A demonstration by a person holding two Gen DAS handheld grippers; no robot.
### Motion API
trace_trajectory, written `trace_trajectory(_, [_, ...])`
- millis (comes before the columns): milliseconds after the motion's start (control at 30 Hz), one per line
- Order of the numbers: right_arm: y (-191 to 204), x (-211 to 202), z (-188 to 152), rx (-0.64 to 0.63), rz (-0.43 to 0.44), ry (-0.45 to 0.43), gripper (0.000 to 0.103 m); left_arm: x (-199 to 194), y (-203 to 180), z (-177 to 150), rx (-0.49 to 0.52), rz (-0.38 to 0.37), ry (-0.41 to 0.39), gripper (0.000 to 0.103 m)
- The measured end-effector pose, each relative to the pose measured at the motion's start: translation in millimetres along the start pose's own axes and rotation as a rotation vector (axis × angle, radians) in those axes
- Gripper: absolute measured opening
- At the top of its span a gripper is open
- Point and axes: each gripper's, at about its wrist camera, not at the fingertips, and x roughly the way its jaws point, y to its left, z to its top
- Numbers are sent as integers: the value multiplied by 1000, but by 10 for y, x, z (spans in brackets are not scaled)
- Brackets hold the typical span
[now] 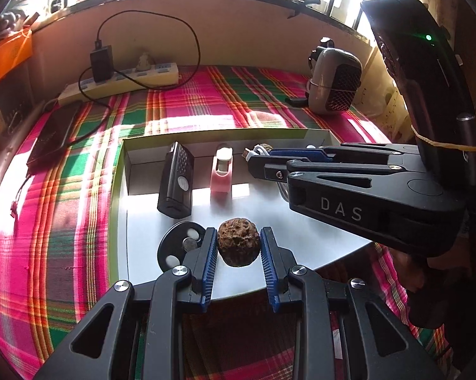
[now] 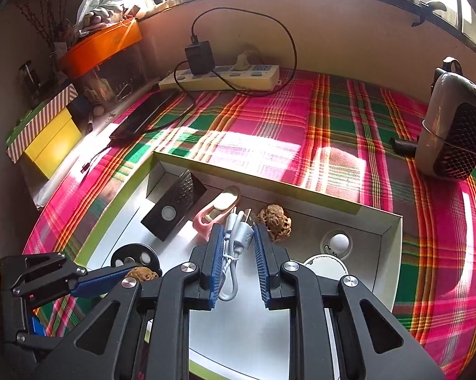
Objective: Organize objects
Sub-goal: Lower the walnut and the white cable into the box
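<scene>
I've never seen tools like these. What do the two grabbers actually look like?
Both are black plastic with triangular cut-outs, silver screw heads and ribbed blue pads lining the jaws. The left gripper shows this up close; the right gripper matches it. Seen from the left camera, the right one bears white "DAS" lettering and carries a black box with a green light.

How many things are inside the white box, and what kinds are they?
Walnuts: 2, one between the left gripper's fingers, one by the far wall
White cable: 1, between the right gripper's fingers
Black gadget: 1
Pink holder: 1
Black round disc: 1
White round things: 2
Total: 8
</scene>
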Motion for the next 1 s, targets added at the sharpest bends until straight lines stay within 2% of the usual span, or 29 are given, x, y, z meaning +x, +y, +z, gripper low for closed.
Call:
trace_trajectory(333, [-28,155,34,11,5,22,21,126,-3,27,12,5,26,25])
trace_trajectory(1000, [-44,275,60,1,-41,28,21,248,7,71,16,23,48,25])
